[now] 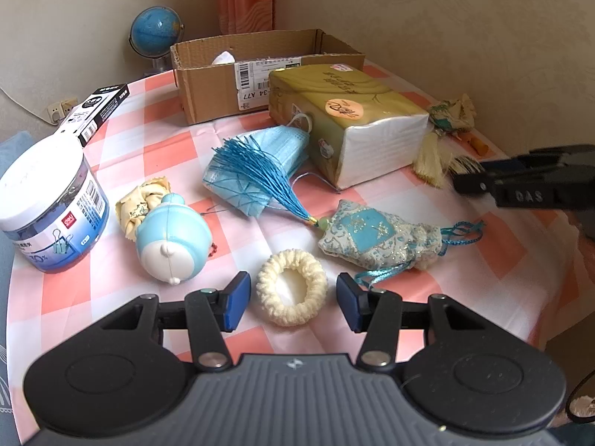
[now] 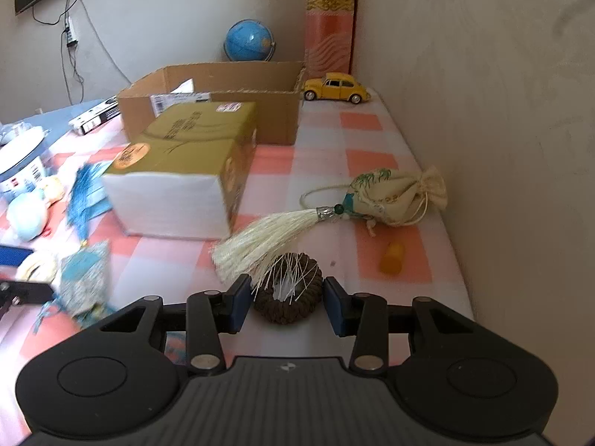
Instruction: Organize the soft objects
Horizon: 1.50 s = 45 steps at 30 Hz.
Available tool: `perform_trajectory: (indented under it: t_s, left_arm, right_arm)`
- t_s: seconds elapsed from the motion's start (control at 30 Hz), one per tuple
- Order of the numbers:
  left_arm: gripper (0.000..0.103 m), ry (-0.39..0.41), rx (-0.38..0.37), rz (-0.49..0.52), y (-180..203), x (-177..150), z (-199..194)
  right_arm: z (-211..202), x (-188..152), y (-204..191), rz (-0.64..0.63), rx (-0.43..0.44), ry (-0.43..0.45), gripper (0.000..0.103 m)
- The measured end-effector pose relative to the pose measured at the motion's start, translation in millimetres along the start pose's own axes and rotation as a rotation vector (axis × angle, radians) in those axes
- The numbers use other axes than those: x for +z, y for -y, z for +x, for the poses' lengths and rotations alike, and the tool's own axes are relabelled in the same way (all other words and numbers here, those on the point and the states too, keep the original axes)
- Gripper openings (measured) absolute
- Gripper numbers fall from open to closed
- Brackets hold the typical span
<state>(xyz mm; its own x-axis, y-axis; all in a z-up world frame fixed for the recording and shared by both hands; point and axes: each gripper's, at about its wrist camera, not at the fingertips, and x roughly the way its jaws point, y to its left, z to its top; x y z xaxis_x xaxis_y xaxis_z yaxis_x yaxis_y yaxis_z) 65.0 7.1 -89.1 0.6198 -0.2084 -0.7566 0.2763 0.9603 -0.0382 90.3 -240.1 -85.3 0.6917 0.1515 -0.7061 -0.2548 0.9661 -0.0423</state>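
In the left wrist view a cream scrunchie (image 1: 292, 293) lies flat on the checked tablecloth. My left gripper (image 1: 293, 301) is open around it, with a gap at each blue pad. In the right wrist view a brown scrunchie (image 2: 288, 303) lies between the jaws of my right gripper (image 2: 286, 304). Both pads stand close beside it and the ring is not squeezed. Strands of a cream tassel (image 2: 267, 239) lie over the brown scrunchie; the tassel hangs from a cream sachet (image 2: 394, 193). A blue sachet (image 1: 375, 234) with a blue tassel (image 1: 260, 178) lies beyond the cream scrunchie.
An open cardboard box (image 1: 212, 85) stands at the back, with a tissue pack (image 1: 346, 111) and blue face masks (image 1: 275, 145) before it. On the left are a blue squishy toy (image 1: 173, 238) and a jar of clips (image 1: 48, 204). Near the right wall are a yellow toy car (image 2: 336, 87) and a small orange piece (image 2: 392, 258).
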Motion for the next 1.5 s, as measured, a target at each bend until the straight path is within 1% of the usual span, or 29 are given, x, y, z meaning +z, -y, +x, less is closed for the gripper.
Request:
perform_trajectory:
  t_s: [0.13, 0.23, 0.33, 0.4, 0.57, 0.7, 0.8, 0.87, 0.9, 0.97, 1.03, 1.13, 1.2, 1.3, 1.5]
  left_arm:
    - [0.05, 0.001, 0.0, -0.003, 0.5, -0.7, -0.3]
    - [0.05, 0.0, -0.001, -0.003, 0.6, -0.6, -0.5]
    - [0.05, 0.0, -0.002, -0.001, 0.9, -0.7, -0.5]
    - [0.05, 0.0, -0.003, -0.003, 0.9, -0.9, -0.7]
    - [0.05, 0.0, -0.005, -0.006, 0.7, -0.9, -0.6]
    - [0.05, 0.001, -0.006, -0.008, 0.2, -0.6, -0.6]
    - [0.05, 0.001, -0.008, -0.01, -0.4, 0.0, -0.3]
    - [0.05, 0.0, -0.007, -0.008, 0.1, 0.3, -0.1]
    - [0.05, 0.0, -0.006, -0.007, 0.4, 0.2, -0.1]
    - [0.05, 0.001, -0.007, -0.009, 0.4, 0.2, -0.2]
    - [0.05, 0.001, -0.009, -0.014, -0.4, 0.2, -0.4]
    - [0.05, 0.001, -0.013, -0.019, -1.3, 0.5, -0.4]
    - [0.05, -0.002, -0.016, -0.021, -1.8, 1.1, -0.3]
    - [0.05, -0.005, -0.021, -0.027, -2.8, 1.7, -0.3]
    - [0.05, -0.007, -0.028, -0.026, -3.9, 2.9, 0.8]
  right_arm:
    - [-10.7, -7.6, -6.4, -0.02, 0.009, -0.018, 0.053]
    - [-14.9, -9.5, -8.4, -0.033, 0.002, -0.02, 0.053]
    - [-16.1, -4.9, -2.1, -0.017, -0.022, -0.006, 0.053]
    - [-16.2, -0.7, 2.5, -0.007, -0.023, 0.0, 0.053]
    - [-16.0, 8.7, 7.7, -0.012, -0.039, 0.021, 0.056]
    - [-15.4, 9.7, 7.0, -0.016, -0.033, 0.017, 0.063]
    - [-17.2, 10.6, 7.8, -0.011, -0.041, 0.029, 0.063]
    - [-17.7, 15.6, 12.0, 0.009, -0.067, 0.052, 0.063]
    - [-16.4, 19.7, 15.0, 0.021, -0.094, 0.059, 0.063]
    - [-12.2, 28.0, 19.9, 0.028, -0.133, 0.076, 0.068]
    - [-6.6, 35.2, 23.4, 0.031, -0.162, 0.093, 0.075]
    - [6.7, 45.0, 27.5, 0.041, -0.187, 0.105, 0.079]
    - [18.5, 50.3, 30.2, 0.048, -0.208, 0.095, 0.08]
    - [32.7, 55.4, 33.0, 0.052, -0.236, 0.087, 0.087]
    - [49.4, 61.8, 33.9, 0.071, -0.25, 0.06, 0.087]
